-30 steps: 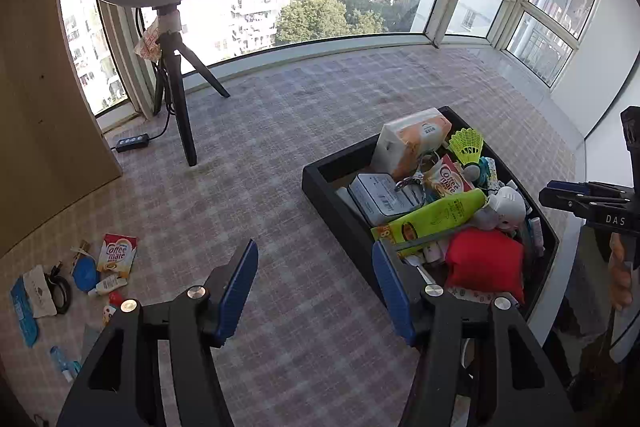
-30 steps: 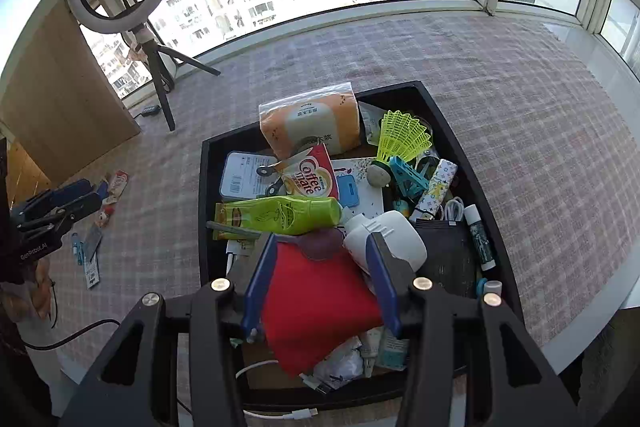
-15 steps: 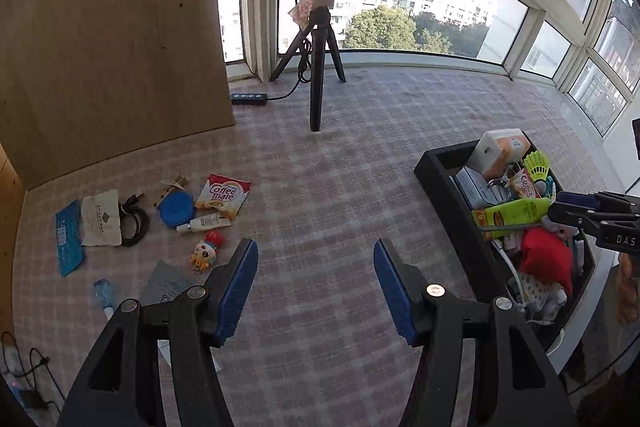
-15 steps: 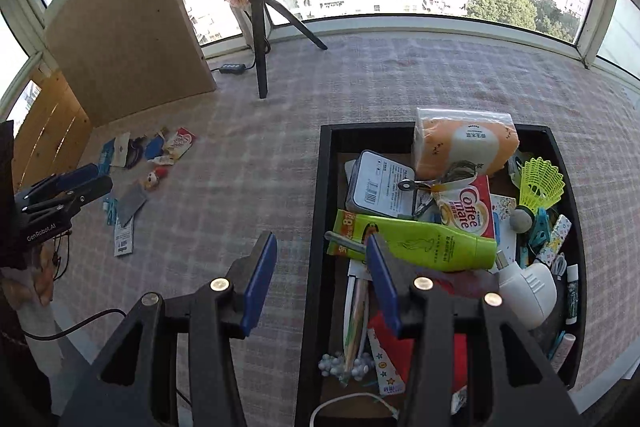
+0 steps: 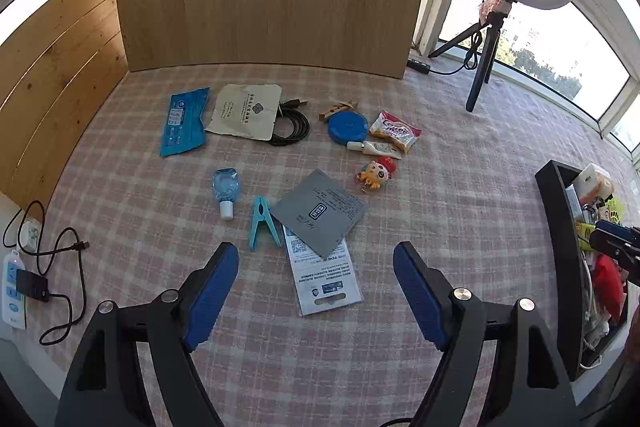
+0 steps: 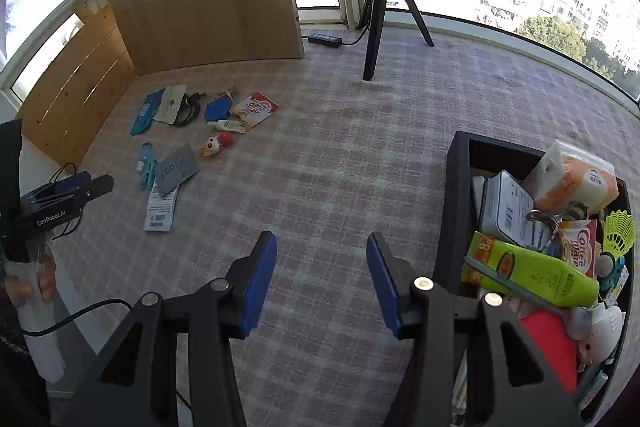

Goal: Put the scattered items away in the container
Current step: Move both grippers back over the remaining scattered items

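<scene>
Left claw jaws just widened, empty, above white leaflet. Leaflet thin, limp, flat on surface; pinch edge nearest clothespin. Right claw half open, empty.

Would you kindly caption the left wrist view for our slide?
Open left gripper hovering above a grey card, a teal clothes peg and other scattered items on the pink checked cloth.

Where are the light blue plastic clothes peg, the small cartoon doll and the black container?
light blue plastic clothes peg (image 5: 262,223), left wrist view, its body
small cartoon doll (image 5: 376,171), left wrist view, its face
black container (image 6: 454,211), right wrist view, its near wall
</scene>
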`<state>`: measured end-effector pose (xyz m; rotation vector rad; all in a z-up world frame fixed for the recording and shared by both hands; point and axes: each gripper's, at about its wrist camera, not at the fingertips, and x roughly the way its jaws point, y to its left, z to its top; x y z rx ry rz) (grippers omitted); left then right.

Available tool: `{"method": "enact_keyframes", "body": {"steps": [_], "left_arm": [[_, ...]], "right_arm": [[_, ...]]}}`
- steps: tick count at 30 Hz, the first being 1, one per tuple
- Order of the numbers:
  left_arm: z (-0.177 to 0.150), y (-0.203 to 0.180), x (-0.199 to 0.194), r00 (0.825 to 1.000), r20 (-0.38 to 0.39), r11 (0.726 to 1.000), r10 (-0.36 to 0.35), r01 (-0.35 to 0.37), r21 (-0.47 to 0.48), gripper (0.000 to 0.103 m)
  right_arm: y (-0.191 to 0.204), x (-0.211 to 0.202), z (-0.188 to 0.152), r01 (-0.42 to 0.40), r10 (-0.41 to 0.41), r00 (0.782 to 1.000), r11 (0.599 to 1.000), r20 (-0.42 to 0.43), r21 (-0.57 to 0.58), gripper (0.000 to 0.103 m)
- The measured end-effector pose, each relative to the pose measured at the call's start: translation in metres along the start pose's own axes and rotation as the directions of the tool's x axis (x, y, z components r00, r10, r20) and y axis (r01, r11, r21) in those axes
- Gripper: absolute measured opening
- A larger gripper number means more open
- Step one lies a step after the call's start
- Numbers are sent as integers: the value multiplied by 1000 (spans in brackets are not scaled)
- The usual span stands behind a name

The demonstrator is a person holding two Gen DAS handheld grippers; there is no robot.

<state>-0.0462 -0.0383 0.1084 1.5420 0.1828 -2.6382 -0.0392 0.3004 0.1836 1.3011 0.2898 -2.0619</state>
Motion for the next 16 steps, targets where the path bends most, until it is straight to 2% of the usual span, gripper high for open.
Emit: {"method": "enact_keyframes", "body": {"steps": [4, 7, 9, 16], "left_arm": [[-9, 20, 13, 998, -63, 996, 30, -35, -83, 80], [-15, 29, 18, 996, -90, 992, 7, -18, -124, 87], [-19, 31, 17, 997, -81, 990, -9, -3, -143, 90], [-22, 32, 11, 998, -35, 988, -60, 54, -143, 91]], "right_arm": [[15, 5, -6, -4, 3, 1000, 1000, -10, -29, 46], [17, 8, -12, -5, 5, 1000, 1000, -21, -24, 46], [16, 11, -14, -2, 2, 1000, 1000, -30, -15, 46], [9, 15, -22, 7, -6, 999, 1000, -49, 22, 47]]}}
